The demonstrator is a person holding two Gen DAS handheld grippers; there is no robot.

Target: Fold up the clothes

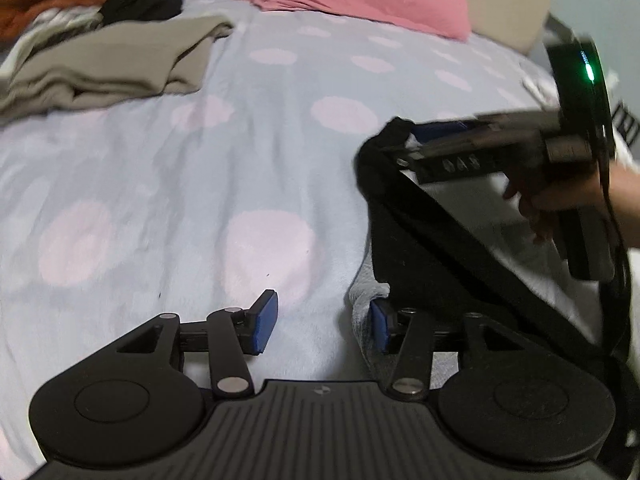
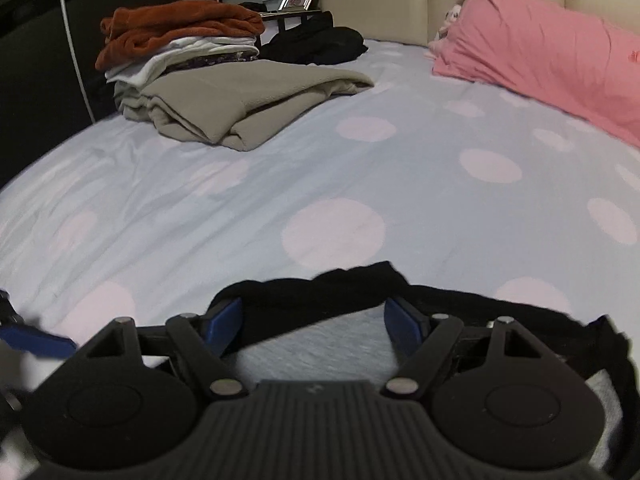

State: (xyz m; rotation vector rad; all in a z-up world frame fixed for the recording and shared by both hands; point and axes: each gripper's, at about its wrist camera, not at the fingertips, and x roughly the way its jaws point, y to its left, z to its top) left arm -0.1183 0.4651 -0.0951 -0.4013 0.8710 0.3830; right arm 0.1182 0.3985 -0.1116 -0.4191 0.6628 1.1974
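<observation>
A wide bed with a pale blue sheet dotted with large pink circles (image 2: 328, 184) fills both views, reaching far ahead of the jaws. A long pink pillow (image 2: 552, 64) lies against the cream padded headboard (image 2: 400, 0), far ahead and to the right of the right gripper's jaws. Far ahead to their left sits a folded beige fleece garment (image 2: 256, 96), with a stack of folded clothes topped by a rust-orange fleece (image 2: 180, 28) behind it and a crumpled black garment (image 2: 320, 46) beside that. The task's thing, a black-trimmed grey knit garment (image 2: 320, 292), lies at the near edge of the bed: its black band drapes across the right gripper (image 2: 316, 320), whose jaws stand wide with the band running across the gap between the blue pads; whether they press on it I cannot tell. Only the left wrist view shows this garment stretched up from beside the left gripper (image 1: 320, 320), whose jaws are half open, the right pad against the cloth and bare sheet between them. That view alone shows the person's hand (image 1: 560, 200).
</observation>
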